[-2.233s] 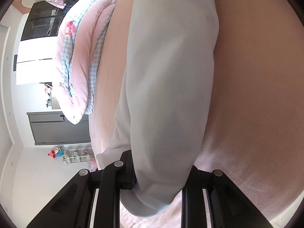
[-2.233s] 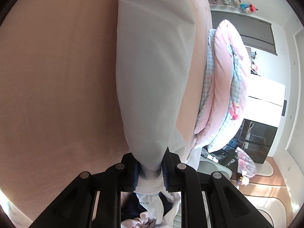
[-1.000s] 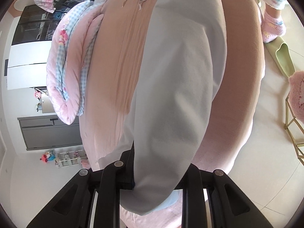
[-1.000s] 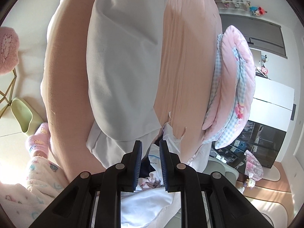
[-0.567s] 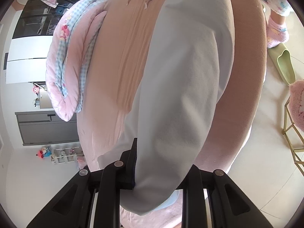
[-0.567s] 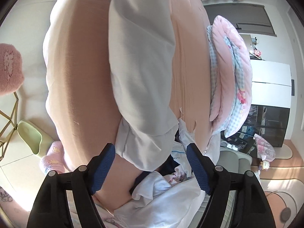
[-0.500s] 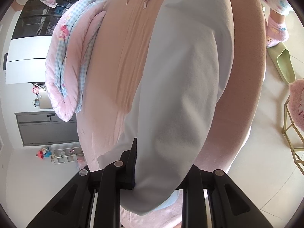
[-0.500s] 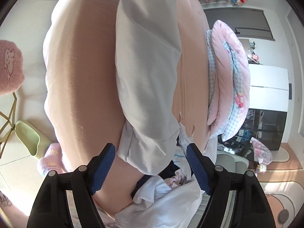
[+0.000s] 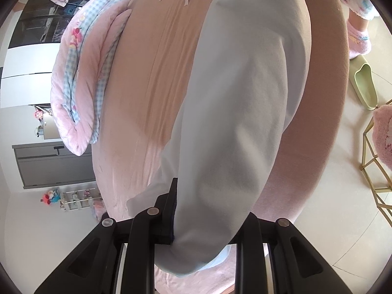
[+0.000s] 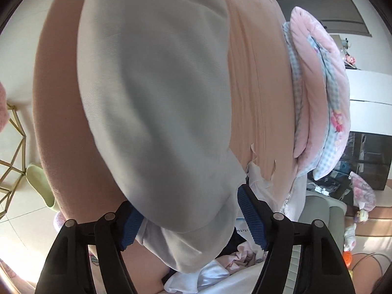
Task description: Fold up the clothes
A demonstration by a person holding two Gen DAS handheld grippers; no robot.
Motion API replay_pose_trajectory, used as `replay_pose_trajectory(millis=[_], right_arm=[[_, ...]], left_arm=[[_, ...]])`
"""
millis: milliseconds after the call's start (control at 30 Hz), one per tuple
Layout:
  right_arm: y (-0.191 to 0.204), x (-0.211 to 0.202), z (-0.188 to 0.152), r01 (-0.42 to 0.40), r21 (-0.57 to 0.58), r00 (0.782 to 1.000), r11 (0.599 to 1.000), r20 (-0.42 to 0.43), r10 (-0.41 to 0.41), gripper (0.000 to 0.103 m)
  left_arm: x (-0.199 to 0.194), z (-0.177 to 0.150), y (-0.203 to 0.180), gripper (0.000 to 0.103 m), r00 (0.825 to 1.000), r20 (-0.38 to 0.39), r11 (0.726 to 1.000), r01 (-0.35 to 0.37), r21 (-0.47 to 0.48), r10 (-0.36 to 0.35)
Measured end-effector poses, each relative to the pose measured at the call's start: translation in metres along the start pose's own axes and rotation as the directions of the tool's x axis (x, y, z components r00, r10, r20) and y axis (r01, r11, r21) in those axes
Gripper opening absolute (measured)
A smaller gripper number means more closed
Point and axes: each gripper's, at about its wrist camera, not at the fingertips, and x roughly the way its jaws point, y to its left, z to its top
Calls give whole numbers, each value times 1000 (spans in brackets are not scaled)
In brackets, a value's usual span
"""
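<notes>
A long pale blue-grey garment (image 9: 232, 110) lies folded lengthwise on the pink bed (image 9: 152, 85). My left gripper (image 9: 205, 220) is shut on its near end, and the cloth bulges over the fingers and hides the right one. In the right wrist view the other end of the garment (image 10: 159, 98) lies between the jaws of my right gripper (image 10: 191, 223). Those jaws stand wide and are closing. The blue pads (image 10: 252, 218) flank the cloth without pinching it.
A rolled pink and blue-checked quilt (image 10: 318, 98) lies along the far side of the bed. A heap of other clothes (image 10: 220, 269) sits below the right gripper. On the floor are a green slipper (image 9: 365, 83), a gold-wire stool (image 9: 374, 161) and a person's pink-socked foot (image 9: 359, 39).
The right gripper let go of the garment's end and spread its jaws wide, then moved in so the cloth lies between them. The left gripper kept its grip and barely moved.
</notes>
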Motion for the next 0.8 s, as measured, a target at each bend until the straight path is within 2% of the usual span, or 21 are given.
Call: replay_pose_trajectory(millis=[100, 267, 567, 800], right_arm=[[-16, -1, 0, -75, 56, 997, 996, 4, 75, 21], [-25, -3, 0, -108, 53, 994, 993, 20, 107, 20], [-59, 0, 1, -183, 119, 983, 976, 35, 180, 20], [-63, -9, -8, -230, 125, 973, 965, 61, 224, 18]], left_arm=[[1, 2, 12, 22, 1000, -4, 999, 30, -15, -30], [7, 6, 31, 22, 999, -12, 998, 44, -52, -45], [13, 10, 51, 22, 989, -39, 981, 137, -140, -144], [-4, 7, 47, 20, 989, -34, 976, 137, -169, -144]])
